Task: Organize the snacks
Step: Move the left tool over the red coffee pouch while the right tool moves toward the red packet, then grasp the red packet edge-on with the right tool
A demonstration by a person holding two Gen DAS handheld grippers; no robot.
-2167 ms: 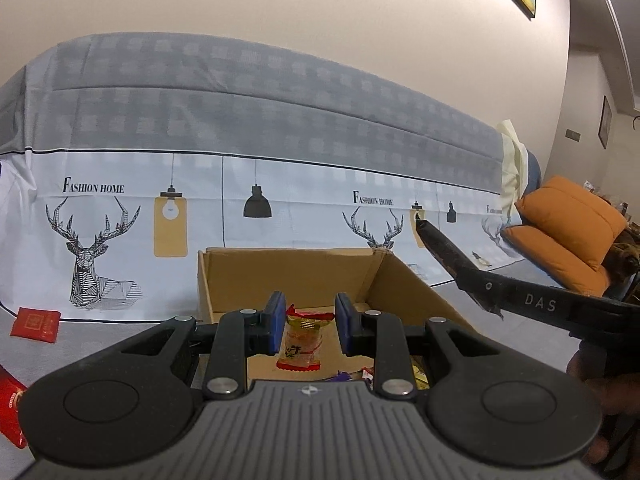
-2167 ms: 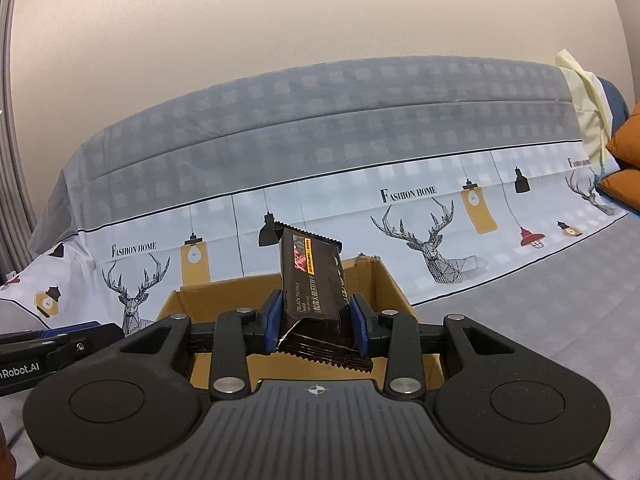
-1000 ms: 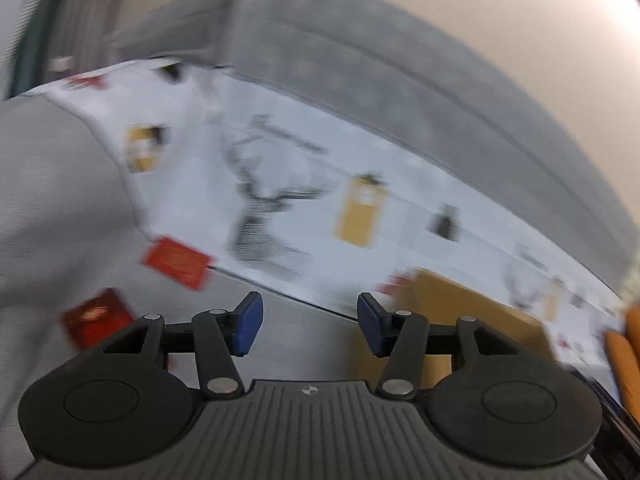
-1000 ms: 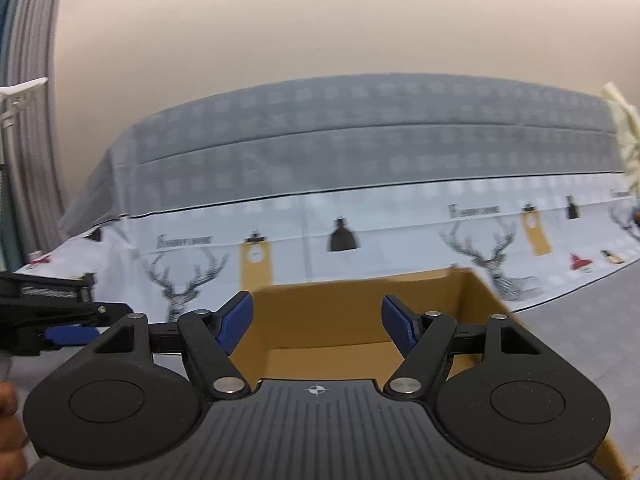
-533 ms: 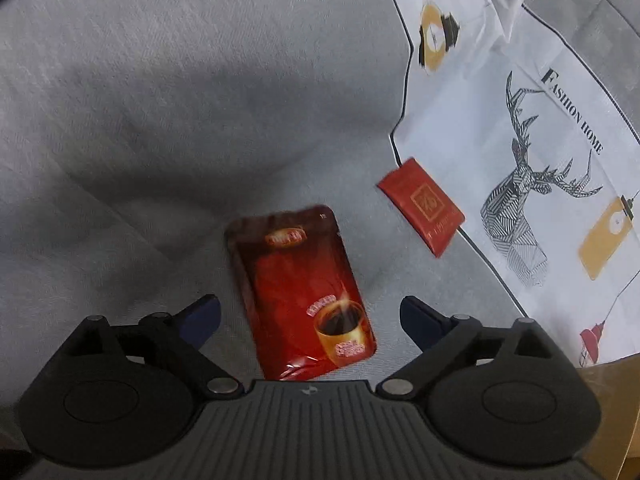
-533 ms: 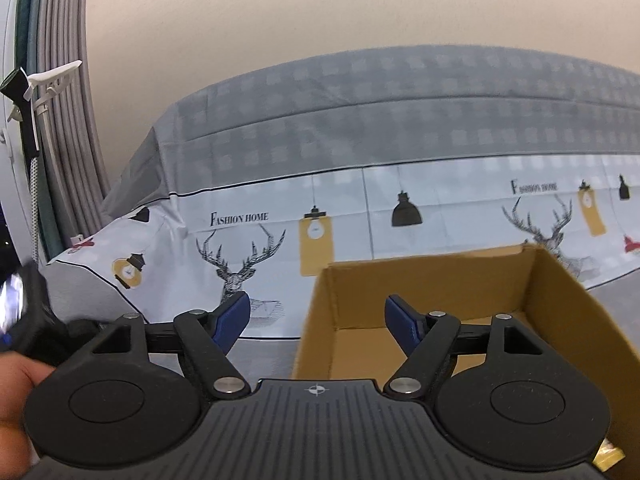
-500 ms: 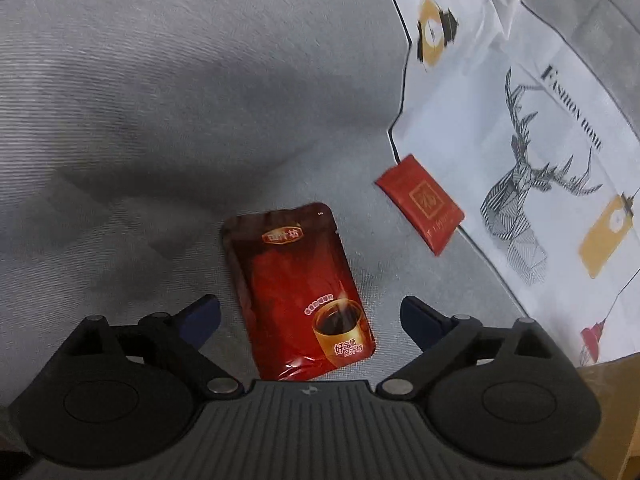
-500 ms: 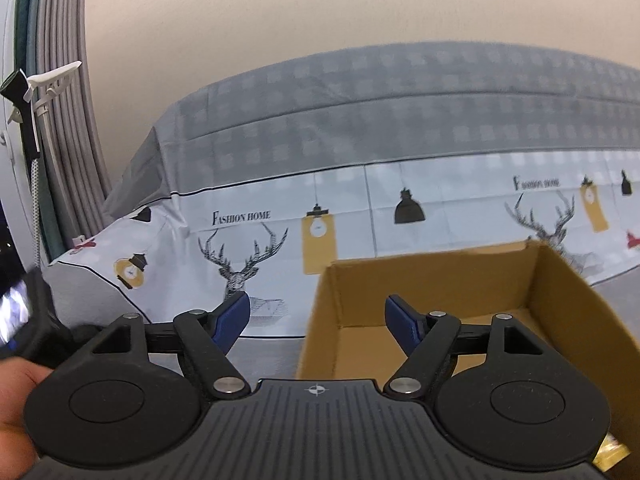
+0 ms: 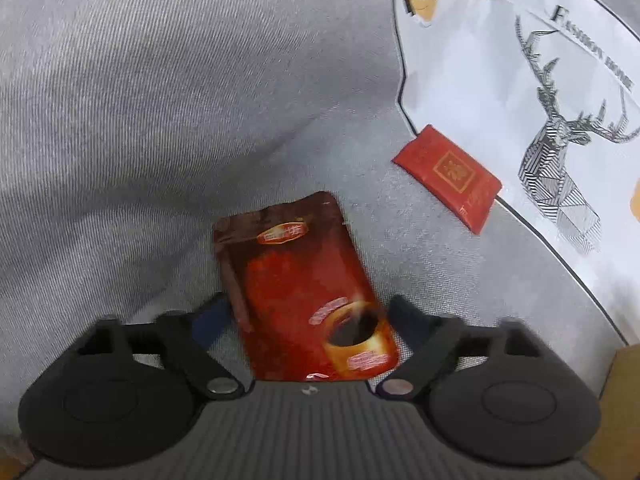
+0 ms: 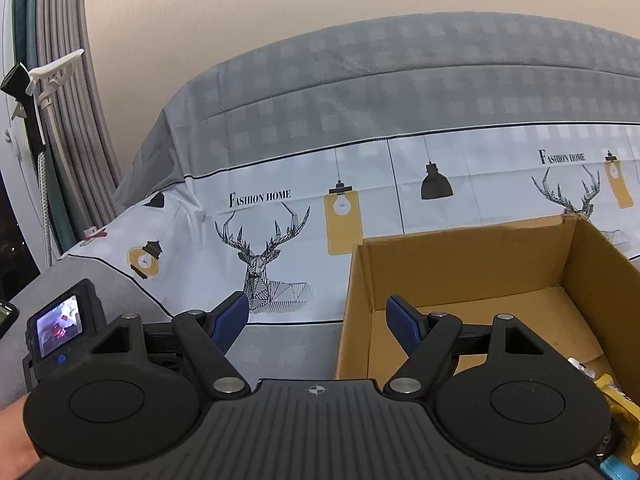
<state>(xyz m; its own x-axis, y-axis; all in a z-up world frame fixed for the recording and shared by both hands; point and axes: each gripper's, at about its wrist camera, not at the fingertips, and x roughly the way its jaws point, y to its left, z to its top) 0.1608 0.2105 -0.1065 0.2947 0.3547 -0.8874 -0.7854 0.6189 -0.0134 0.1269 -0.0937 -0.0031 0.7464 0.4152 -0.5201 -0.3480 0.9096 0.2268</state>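
Note:
In the left wrist view a dark red coffee pouch [image 9: 304,288] lies flat on the grey sofa seat. My left gripper [image 9: 310,318] is open, its blue pads on either side of the pouch's near end, just above it. A smaller red packet [image 9: 450,174] lies farther right at the cover's edge. In the right wrist view my right gripper [image 10: 316,318] is open and empty, held above the left wall of the cardboard box [image 10: 460,264]. A few snacks [image 10: 612,394] show in the box's near right corner.
The sofa back carries a grey and white deer-print cover [image 10: 360,200]. The left gripper's camera unit [image 10: 60,326] shows at the lower left of the right wrist view. Curtains [image 10: 60,120] hang at the far left. A box corner [image 9: 624,400] shows at right.
Both grippers let go of their snacks over the box and opened. My left gripper swung left and down to the red pouch and has closed in on it. The right gripper drifted left.

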